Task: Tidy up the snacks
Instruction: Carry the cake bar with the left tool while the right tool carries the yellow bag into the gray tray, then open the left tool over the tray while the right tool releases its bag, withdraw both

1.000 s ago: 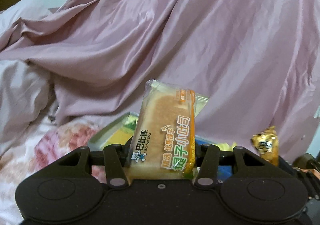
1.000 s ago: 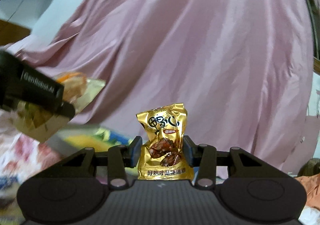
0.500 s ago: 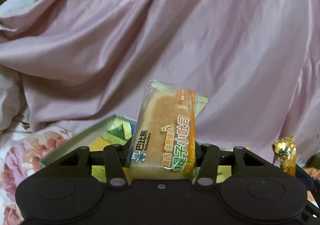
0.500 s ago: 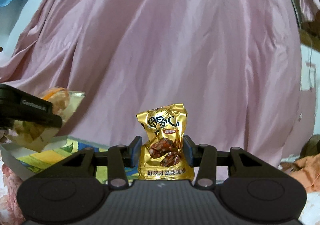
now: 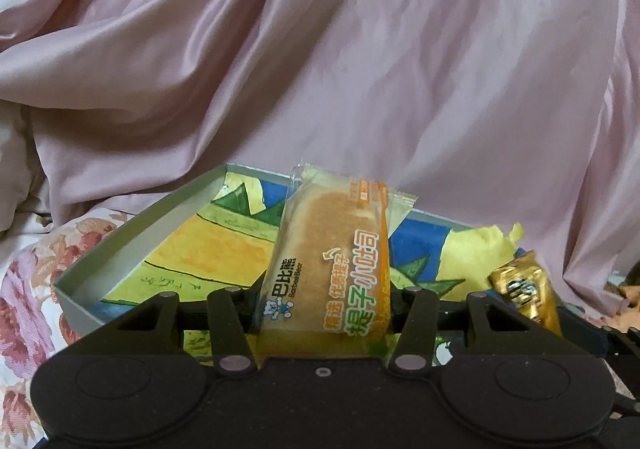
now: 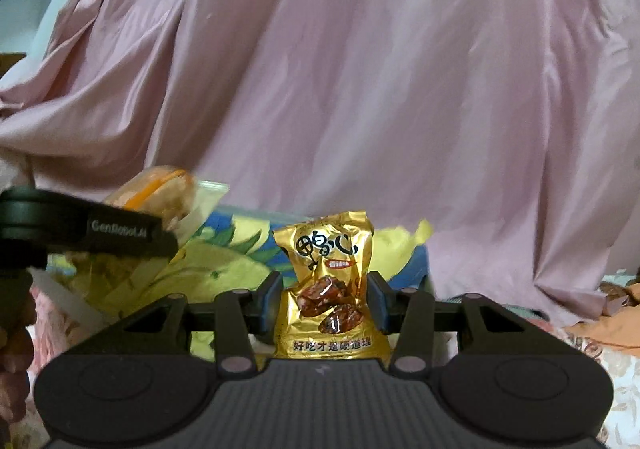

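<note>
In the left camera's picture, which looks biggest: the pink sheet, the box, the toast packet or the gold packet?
1. pink sheet
2. box
3. toast packet, though nearness to the camera enlarges it
4. gold packet, partly hidden

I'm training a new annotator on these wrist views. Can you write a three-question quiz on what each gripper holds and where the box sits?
1. True or false: the left gripper is shut on a bread pack.
2. What does the right gripper hold? A) a gold pouch B) a blue can C) nothing
3. Fill in: behind both held snacks lies an open, shallow ____ with a colourful lining, resting on floral fabric before a pink sheet.

Key: 1 true; 2 A; 3 box
</note>
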`<state>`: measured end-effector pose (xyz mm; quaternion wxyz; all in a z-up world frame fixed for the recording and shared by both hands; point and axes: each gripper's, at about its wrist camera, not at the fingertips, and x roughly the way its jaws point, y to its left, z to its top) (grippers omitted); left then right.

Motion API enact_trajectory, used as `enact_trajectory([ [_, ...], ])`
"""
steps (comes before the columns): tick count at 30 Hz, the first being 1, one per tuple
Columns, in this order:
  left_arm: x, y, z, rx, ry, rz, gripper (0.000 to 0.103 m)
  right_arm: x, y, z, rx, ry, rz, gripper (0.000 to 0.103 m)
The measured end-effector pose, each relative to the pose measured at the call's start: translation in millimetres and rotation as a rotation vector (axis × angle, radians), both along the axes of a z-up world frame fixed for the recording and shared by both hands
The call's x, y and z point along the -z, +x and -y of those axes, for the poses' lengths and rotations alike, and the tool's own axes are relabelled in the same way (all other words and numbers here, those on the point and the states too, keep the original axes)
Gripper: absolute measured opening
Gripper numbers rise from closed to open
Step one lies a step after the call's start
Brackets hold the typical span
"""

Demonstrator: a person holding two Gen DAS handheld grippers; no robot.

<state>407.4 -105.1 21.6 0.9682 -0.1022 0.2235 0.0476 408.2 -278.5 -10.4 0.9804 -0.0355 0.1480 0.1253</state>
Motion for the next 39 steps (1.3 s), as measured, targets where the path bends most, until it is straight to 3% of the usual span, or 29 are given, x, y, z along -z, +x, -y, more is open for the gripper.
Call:
enact_trajectory([
  [14, 17, 2, -8, 0.047, -0.018, -0.097, 0.052, 7, 1, -1, -0.043, 0.042, -0.173, 0.050],
  [23, 15, 0, -8, 0.057, -0.027, -0.112, 0.052, -2, -7, 3, -0.059, 0.042, -0.216, 0.050],
  [30, 14, 3, -10, 0.054, -0.020, -0.115, 0.054, -2, -1, 5, -0.056, 0.049, -0.195, 0.056],
  [32, 15, 5, -10, 0.054, -0.021, -0.111, 0.058, 0, -2, 3, -0.054, 0.042, -0.178, 0.060],
  [34, 13, 1, -9, 0.060, -0.032, -0.092, 0.066, 1, -5, 3, -0.047, 0.040, -0.156, 0.071],
  [39, 3, -12, -7, 0.056, -0.052, -0.023, 0.091, -2, -22, 8, -0.012, 0.058, -0.073, 0.087],
])
